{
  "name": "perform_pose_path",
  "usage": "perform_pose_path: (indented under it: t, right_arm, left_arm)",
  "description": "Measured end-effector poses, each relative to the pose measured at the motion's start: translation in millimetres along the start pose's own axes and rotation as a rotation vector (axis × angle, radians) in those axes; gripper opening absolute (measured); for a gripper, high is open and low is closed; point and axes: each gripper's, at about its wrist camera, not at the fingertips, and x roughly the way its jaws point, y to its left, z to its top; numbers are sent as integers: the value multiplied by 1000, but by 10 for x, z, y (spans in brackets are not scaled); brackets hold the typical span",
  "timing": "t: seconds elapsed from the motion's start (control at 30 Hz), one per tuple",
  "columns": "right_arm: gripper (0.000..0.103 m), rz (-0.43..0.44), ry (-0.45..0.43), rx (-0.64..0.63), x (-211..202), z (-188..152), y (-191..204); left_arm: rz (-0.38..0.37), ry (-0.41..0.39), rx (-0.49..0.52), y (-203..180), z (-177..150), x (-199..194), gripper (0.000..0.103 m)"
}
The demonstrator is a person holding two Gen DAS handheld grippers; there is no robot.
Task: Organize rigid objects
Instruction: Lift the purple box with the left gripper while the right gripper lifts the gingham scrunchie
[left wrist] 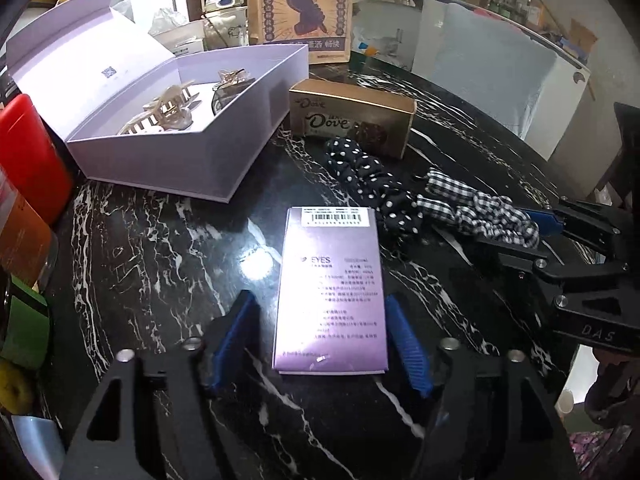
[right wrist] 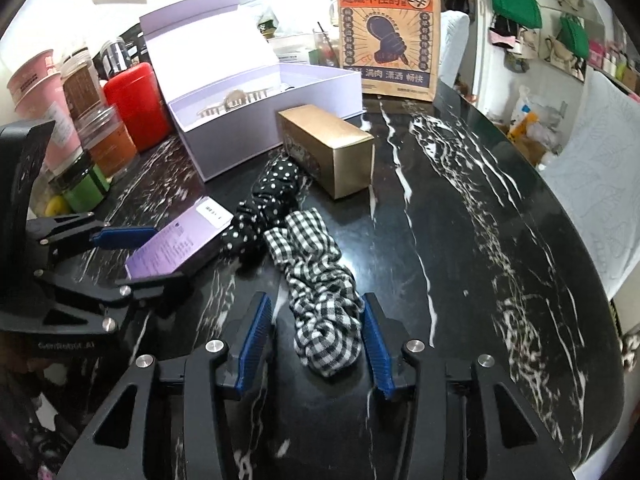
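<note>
On the black marble table (left wrist: 160, 248), the flat purple box (left wrist: 330, 292) lies label-up between the left gripper (left wrist: 326, 340) fingers, jaws apart, blue pads just beside both long edges but not clamped as far as I can tell. Right wrist view agrees: the box sits in that gripper's gap, near end possibly lifted a bit, can't tell for sure.

Progress: partial. Open lilac storage box (left wrist: 192, 152) at far left already holds hair claw clips (left wrist: 168, 110). Still out on the table: the purple box and the gold Dove box (left wrist: 352, 118), which sits just beside the storage box's right corner. My read: both rigid items are left to go in.

Right gripper (right wrist: 316, 340) is also apart, straddling the near end of the gingham scrunchie (right wrist: 320, 284); the fabric touches or nearly touches the right pad, not pinched. Polka-dot scrunchie (right wrist: 268, 200) lies beyond it, touching the gingham one and the Dove box.

Further out: paper bag (left wrist: 300, 4) behind the storage box, red canister (right wrist: 136, 104) and jars along the left edge.
</note>
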Motion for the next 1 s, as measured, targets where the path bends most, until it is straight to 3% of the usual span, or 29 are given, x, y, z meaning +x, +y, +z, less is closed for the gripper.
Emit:
perform_pose_path:
  t: [0.27, 0.33, 0.4, 1.0]
  right_arm:
    - [49, -16, -3, -41, 94, 73, 50]
    - [48, -20, -6, -39, 99, 77, 48]
    - [29, -34, -9, -28, 98, 82, 33]
    - [25, 16, -24, 90, -105, 48, 41]
  left_arm:
    - [-4, -29, 4, 10, 22, 32, 73]
    - [-16, -33, 16, -2, 13, 26, 68]
    - [-37, -38, 45, -37, 12, 1, 51]
    - [-40, -62, 47, -13, 4, -228, 50]
